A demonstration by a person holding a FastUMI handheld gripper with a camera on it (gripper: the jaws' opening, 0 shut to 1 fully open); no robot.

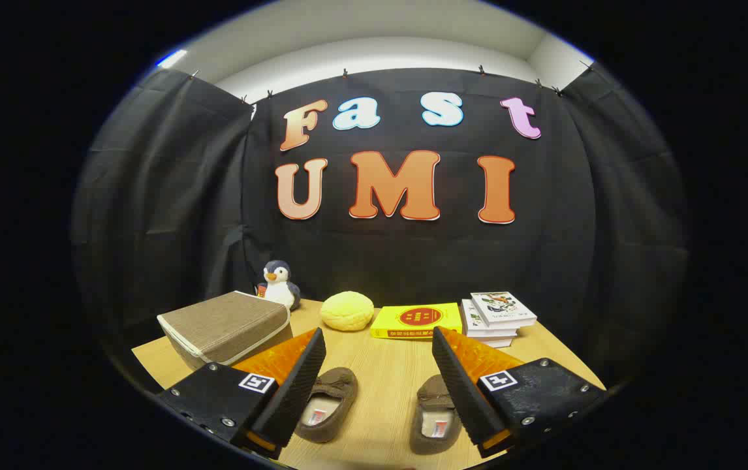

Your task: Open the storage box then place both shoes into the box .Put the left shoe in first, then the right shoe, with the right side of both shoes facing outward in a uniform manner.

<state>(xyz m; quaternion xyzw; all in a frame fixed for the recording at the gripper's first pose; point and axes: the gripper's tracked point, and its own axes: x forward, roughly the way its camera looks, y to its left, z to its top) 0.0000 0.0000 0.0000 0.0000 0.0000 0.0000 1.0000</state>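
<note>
1. We see the gripper point(379, 385) at the bottom of the frame w/ fingers spread wide, holding nothing.
2. Two brown shoes on the wooden table point(384, 362) — left shoe point(328, 403) beside the left finger, right shoe point(435, 418) beside the right one.
3. Storage box point(225, 326), lid closed, sits lower left of centre.
4. Behind it: penguin toy point(280, 283), yellow bun-like ball point(346, 310), yellow book point(416, 320), book stack point(495, 316).

Ribbed fingers point(312, 385); screwed mounts with square tags
</note>
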